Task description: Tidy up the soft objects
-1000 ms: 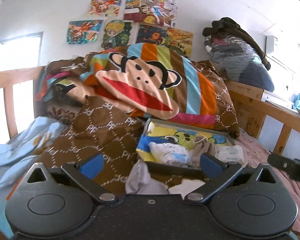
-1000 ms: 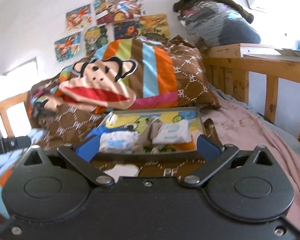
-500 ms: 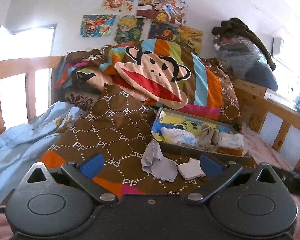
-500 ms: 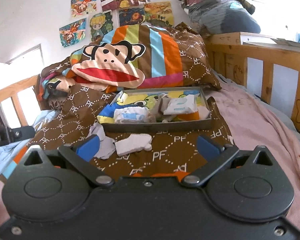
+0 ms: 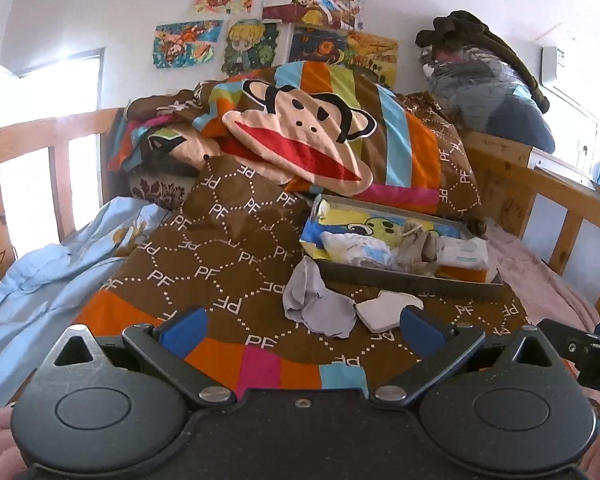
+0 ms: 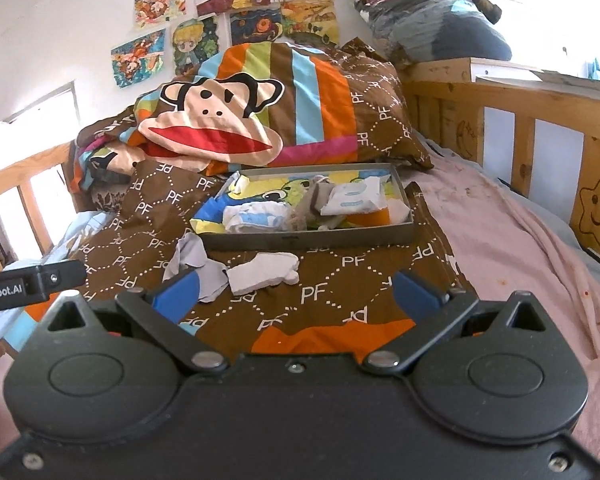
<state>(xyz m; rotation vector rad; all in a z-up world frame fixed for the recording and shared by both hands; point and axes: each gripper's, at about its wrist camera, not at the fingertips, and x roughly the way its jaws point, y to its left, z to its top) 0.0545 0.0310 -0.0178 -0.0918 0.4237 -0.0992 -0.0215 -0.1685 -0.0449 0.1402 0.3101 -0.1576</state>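
A grey tray [image 5: 404, 278] [image 6: 300, 239] lies on the brown patterned quilt [image 5: 220, 264] [image 6: 340, 268], holding small folded cloths and a white wipes pack [image 6: 352, 199]. In front of it lie a crumpled grey cloth [image 5: 316, 306] [image 6: 198, 262] and a white folded sock [image 5: 386, 310] [image 6: 266, 272]. My left gripper [image 5: 302, 330] stands open, held back from the cloths with nothing between its fingers. My right gripper [image 6: 296, 290] is open too, just short of the white sock.
A monkey-face pillow [image 5: 300, 144] [image 6: 216, 132] leans behind the tray. Wooden bed rails [image 6: 540, 128] [image 5: 48, 160] run along both sides. A pink sheet [image 6: 512, 248] covers the right part of the bed, and a light blue blanket [image 5: 40, 280] lies at the left.
Both grippers have pulled back from the tray and risen, so the tray and the two loose cloths now lie farther ahead. Both stayed open.
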